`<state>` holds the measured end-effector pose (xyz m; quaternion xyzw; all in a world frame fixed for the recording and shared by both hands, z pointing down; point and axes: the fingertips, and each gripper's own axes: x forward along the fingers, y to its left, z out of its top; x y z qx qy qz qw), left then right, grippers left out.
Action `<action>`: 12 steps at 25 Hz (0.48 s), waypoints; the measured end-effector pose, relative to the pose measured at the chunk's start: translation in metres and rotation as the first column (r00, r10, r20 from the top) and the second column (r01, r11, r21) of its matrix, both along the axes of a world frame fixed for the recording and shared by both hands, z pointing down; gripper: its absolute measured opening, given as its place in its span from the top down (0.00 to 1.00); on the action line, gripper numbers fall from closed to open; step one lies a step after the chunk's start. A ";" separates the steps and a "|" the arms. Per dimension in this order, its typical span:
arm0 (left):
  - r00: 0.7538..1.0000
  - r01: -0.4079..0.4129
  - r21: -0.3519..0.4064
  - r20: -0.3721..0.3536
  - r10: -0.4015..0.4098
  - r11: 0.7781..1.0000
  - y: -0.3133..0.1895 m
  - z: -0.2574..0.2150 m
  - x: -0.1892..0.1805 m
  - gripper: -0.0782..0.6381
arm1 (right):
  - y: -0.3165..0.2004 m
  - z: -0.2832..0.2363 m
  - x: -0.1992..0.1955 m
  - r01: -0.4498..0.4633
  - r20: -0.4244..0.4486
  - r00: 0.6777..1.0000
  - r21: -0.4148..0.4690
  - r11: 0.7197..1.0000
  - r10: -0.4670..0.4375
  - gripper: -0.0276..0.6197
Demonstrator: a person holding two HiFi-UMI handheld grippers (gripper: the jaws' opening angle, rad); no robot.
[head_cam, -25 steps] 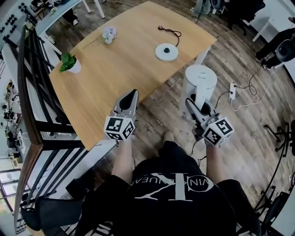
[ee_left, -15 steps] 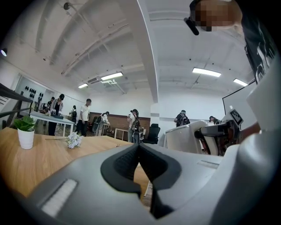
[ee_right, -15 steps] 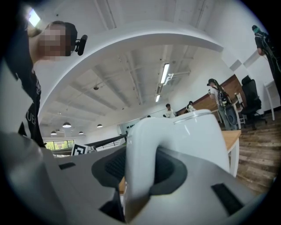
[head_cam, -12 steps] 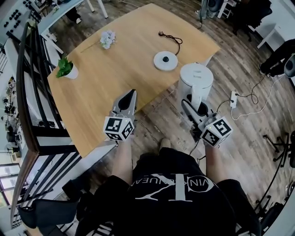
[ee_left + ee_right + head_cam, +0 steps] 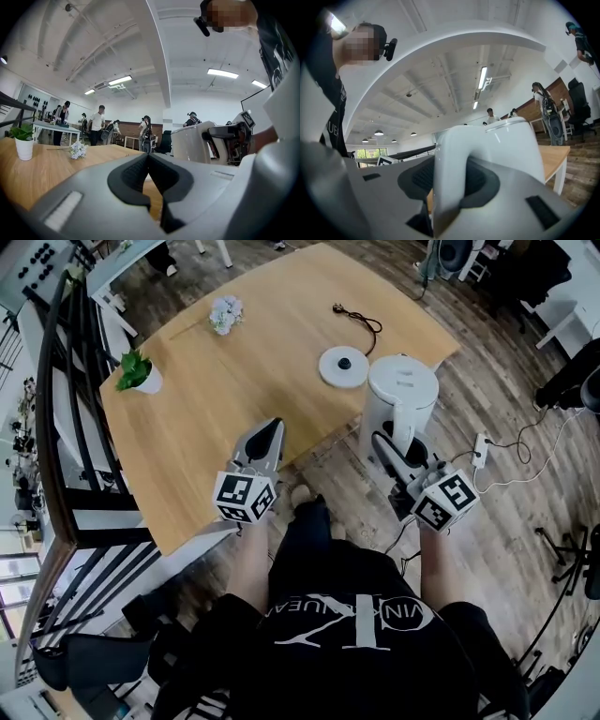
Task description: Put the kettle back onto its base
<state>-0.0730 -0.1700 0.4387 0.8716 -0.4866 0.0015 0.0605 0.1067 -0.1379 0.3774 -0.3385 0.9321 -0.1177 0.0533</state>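
The white kettle [image 5: 401, 395] hangs in the air just off the wooden table's [image 5: 206, 399] near right edge. My right gripper [image 5: 386, 444] is shut on its handle. In the right gripper view the white handle [image 5: 449, 164] fills the space between both pads, with the kettle body [image 5: 511, 145] beyond. The round white base [image 5: 341, 366] lies on the table, just left of the kettle and a little farther off. My left gripper [image 5: 272, 432] hovers over the table's near edge, shut and holding nothing [image 5: 148, 161]. The kettle [image 5: 192, 143] also shows at the right of the left gripper view.
On the table's far left stand a small potted plant [image 5: 141, 371] and a bunch of pale flowers [image 5: 223, 312]. A black cord with a plug [image 5: 361, 320] lies behind the base. A power strip [image 5: 481, 448] lies on the floor at right. A black railing [image 5: 66, 427] runs along the left.
The kettle in my right gripper has come closer to the table edge and the base. My left gripper has moved forward along with it. The person has stepped forward.
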 end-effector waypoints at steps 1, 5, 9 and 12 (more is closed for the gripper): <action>1.000 0.000 -0.001 0.001 0.000 1.000 -0.004 0.001 -0.001 0.88 | -0.005 -0.001 -0.001 0.003 -0.001 1.000 0.003 1.000 -0.003 0.75; 1.000 -0.005 -0.006 0.002 0.005 1.000 -0.025 0.004 -0.002 0.88 | -0.024 -0.002 -0.005 0.006 0.000 1.000 0.005 1.000 -0.006 0.75; 1.000 -0.013 0.003 0.001 0.013 1.000 -0.052 -0.001 -0.002 0.88 | -0.048 -0.006 -0.008 0.006 0.007 1.000 0.007 1.000 -0.006 0.75; 1.000 -0.030 0.000 0.003 0.030 1.000 -0.070 -0.002 0.000 0.88 | -0.067 -0.009 -0.010 0.002 0.005 1.000 0.009 1.000 -0.002 0.75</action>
